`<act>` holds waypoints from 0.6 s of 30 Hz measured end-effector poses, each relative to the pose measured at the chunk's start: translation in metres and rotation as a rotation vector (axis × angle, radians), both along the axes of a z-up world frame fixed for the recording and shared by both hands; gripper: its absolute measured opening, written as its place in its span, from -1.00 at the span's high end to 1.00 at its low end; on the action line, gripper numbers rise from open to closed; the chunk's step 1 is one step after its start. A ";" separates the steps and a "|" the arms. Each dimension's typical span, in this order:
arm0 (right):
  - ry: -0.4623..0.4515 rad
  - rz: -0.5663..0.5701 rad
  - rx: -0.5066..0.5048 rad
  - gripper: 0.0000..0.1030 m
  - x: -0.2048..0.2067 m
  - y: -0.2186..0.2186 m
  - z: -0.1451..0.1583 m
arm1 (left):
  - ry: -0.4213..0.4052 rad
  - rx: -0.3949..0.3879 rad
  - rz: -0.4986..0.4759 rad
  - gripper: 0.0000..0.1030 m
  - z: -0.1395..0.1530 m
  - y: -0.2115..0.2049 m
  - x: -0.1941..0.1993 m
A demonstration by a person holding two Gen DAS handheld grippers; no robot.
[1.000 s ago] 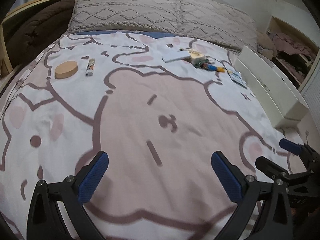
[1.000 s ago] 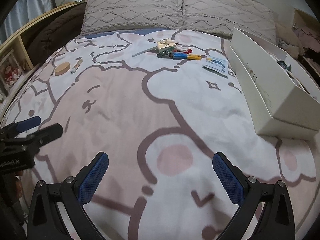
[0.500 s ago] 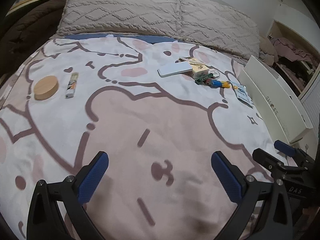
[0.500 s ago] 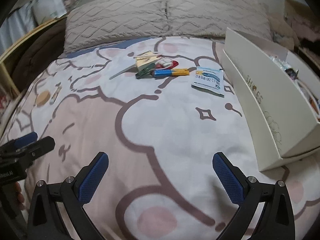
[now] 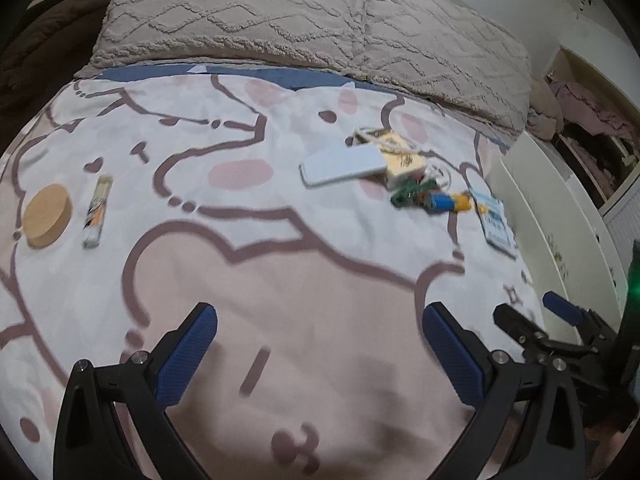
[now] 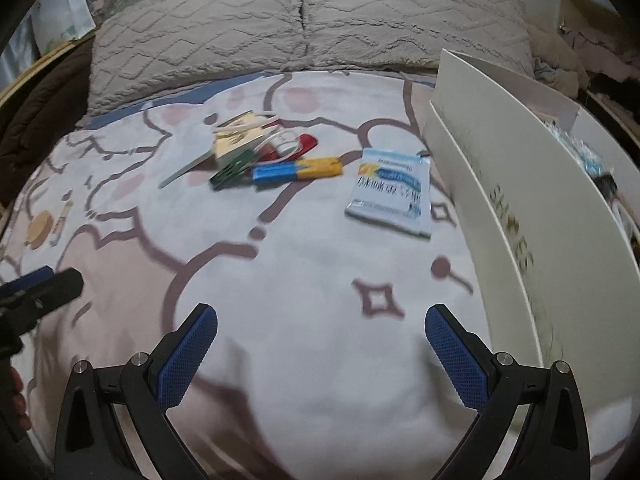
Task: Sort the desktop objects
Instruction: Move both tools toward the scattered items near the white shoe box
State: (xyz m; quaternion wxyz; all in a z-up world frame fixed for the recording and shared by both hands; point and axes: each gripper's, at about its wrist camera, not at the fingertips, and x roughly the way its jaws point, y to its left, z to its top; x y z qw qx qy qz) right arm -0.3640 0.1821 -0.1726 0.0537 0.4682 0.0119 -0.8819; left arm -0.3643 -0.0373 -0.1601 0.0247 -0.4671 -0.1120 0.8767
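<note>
Small objects lie on a cartoon-print bedspread. In the right wrist view: a blue-and-white packet (image 6: 390, 197), a blue-and-yellow stick (image 6: 298, 169), a green clip (image 6: 232, 167), a beige box (image 6: 238, 141) and a red item with a white cable (image 6: 292, 146). In the left wrist view: a flat white slab (image 5: 344, 165), the same cluster (image 5: 424, 196), a round wooden lid (image 5: 47, 215) and a small tube (image 5: 97, 210) at far left. My left gripper (image 5: 320, 354) and right gripper (image 6: 320, 354) are both open and empty, above the bedspread, short of the objects.
A white open shoebox (image 6: 520, 216) with items inside stands at the right edge of the bed; it also shows in the left wrist view (image 5: 560, 232). Two grey textured pillows (image 6: 304, 28) lie at the head. A brown blanket (image 6: 36, 96) lies at left.
Both grippers have moved forward over the bed toward the cluster of objects, which now looks larger. Both stay open and empty.
</note>
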 end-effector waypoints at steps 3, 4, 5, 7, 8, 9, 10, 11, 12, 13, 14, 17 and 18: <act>-0.001 -0.018 0.008 -1.00 -0.013 0.003 -0.003 | 0.004 0.007 -0.001 -1.00 -0.001 0.001 -0.017; -0.003 -0.025 0.007 -1.00 -0.018 0.004 -0.005 | 0.005 0.010 -0.001 -1.00 -0.001 0.001 -0.024; -0.006 -0.034 0.004 -1.00 -0.023 0.005 -0.007 | 0.005 0.010 -0.001 -1.00 -0.002 0.002 -0.029; -0.009 -0.054 -0.004 -1.00 -0.034 0.009 -0.010 | 0.005 0.008 0.000 -1.00 -0.004 0.003 -0.040; -0.009 -0.061 -0.006 -1.00 -0.037 0.010 -0.011 | 0.004 0.006 0.001 -1.00 -0.005 0.003 -0.046; -0.009 -0.072 -0.005 -1.00 -0.043 0.011 -0.013 | 0.002 0.004 0.001 -1.00 -0.007 0.004 -0.051; -0.005 -0.080 -0.007 -1.00 -0.047 0.013 -0.015 | -0.001 0.003 0.000 -1.00 -0.009 0.005 -0.056; -0.005 -0.091 -0.003 -1.00 -0.050 0.013 -0.016 | -0.004 0.001 0.000 -1.00 -0.011 0.005 -0.062; -0.004 -0.103 0.003 -1.00 -0.054 0.015 -0.018 | -0.006 -0.001 -0.001 -1.00 -0.013 0.006 -0.067; -0.003 -0.113 0.013 -1.00 -0.058 0.016 -0.019 | -0.006 -0.004 0.000 -1.00 -0.014 0.006 -0.072; 0.000 -0.121 0.028 -1.00 -0.062 0.016 -0.021 | -0.006 -0.006 -0.001 -1.00 -0.016 0.007 -0.077; 0.015 -0.124 0.084 -1.00 -0.071 0.015 -0.025 | -0.004 -0.002 -0.003 -1.00 -0.019 0.009 -0.089; 0.014 -0.125 0.090 -1.00 -0.074 0.015 -0.027 | -0.004 0.000 -0.002 -1.00 -0.021 0.009 -0.093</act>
